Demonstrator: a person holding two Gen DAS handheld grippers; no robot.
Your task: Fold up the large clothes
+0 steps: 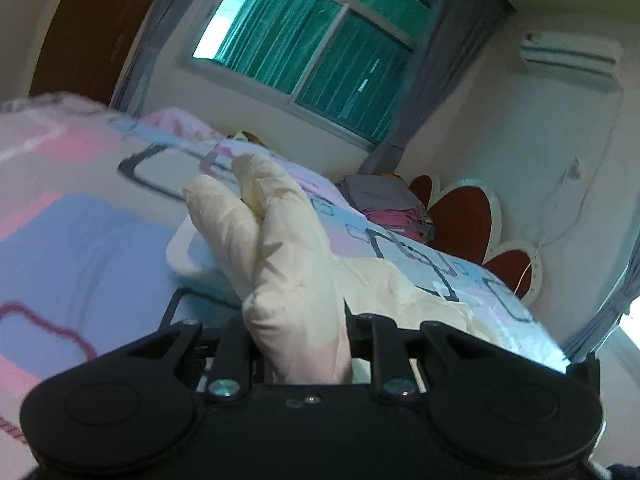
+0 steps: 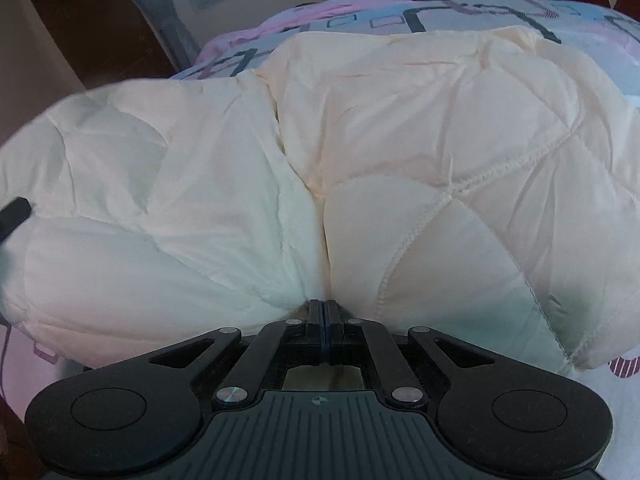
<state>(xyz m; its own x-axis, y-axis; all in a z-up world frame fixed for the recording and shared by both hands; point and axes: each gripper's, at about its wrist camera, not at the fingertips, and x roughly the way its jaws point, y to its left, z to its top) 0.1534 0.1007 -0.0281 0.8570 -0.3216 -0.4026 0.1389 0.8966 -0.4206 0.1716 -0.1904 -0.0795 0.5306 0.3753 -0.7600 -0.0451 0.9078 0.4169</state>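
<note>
**Cream quilted garment pinched at two points over the bed**

Left wrist view: left hand-held gripper [image 1: 298, 344] has its black fingers closed on a bunched fold of the cream quilted padded garment [image 1: 280, 248]. The pinched fabric stands up from between the jaws in a twisted, lobed peak; the rest of the cloth trails away to the right and lies on the bed. View is tilted and partly blurred on the left side.

Right wrist view: right hand-held gripper [image 2: 324, 322] is fully clenched, fingers together, with a seam of the same garment [image 2: 400, 128] drawn down into the jaw tips. The garment fills most of this view as two puffy quilted halves meeting in a crease that runs up from the jaws. Diamond stitching shows on the right half.

Garment location: spread on the bed with a pastel pink, blue and white patterned cover [image 1: 72, 240], held at two places.

Background: green-curtained window [image 1: 304, 36], white wall air conditioner [image 1: 568, 56], red petal-shaped headboard [image 1: 464, 220], small stack of folded clothes [image 1: 392, 204] near the headboard.
</note>
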